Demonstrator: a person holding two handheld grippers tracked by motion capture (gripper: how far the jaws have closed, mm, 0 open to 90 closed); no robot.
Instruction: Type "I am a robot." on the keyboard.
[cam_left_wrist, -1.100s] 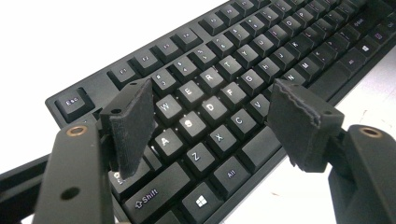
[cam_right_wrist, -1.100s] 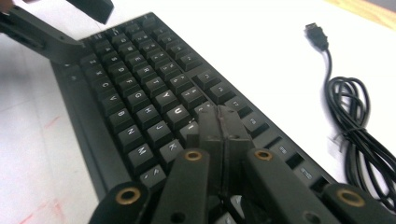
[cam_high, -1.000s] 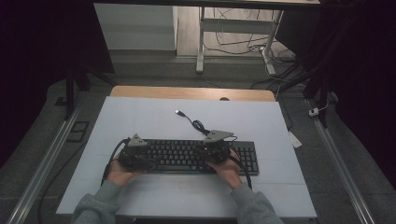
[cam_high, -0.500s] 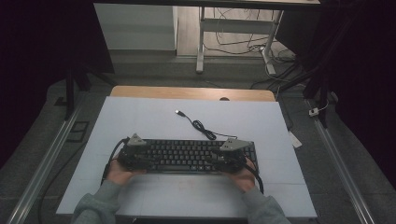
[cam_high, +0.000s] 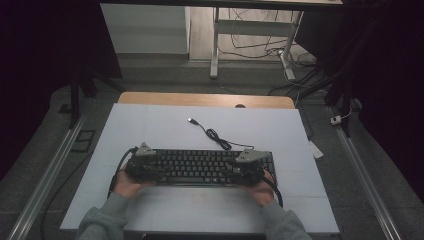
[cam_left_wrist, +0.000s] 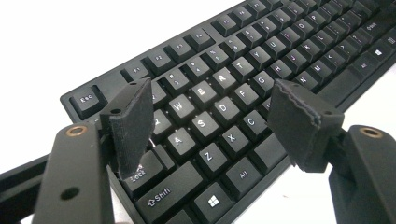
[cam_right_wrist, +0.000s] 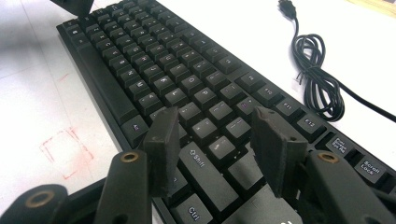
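Observation:
A black keyboard (cam_high: 200, 167) lies across the near half of the white table top (cam_high: 150, 125). Its black cable (cam_high: 216, 136) coils behind it and ends in a USB plug (cam_high: 191, 120). My left gripper (cam_high: 142, 162) hovers over the keyboard's left end. In the left gripper view it (cam_left_wrist: 212, 107) stands open above the Q, A and S keys of the keyboard (cam_left_wrist: 289, 51). My right gripper (cam_high: 247, 167) is over the keyboard's right part. In the right gripper view it (cam_right_wrist: 217, 128) is open above the Shift key, with nothing between its pads (cam_right_wrist: 163, 140).
A red square outline (cam_right_wrist: 65, 151) is drawn on the table in front of the keyboard. The coiled cable (cam_right_wrist: 322, 88) lies just behind the function keys. A wooden strip (cam_high: 205, 99) borders the far edge, and a white tag (cam_high: 316, 149) sits off the right edge.
My right gripper has slid to the right along the keyboard, toward its right end. The left gripper and the keyboard have stayed in place.

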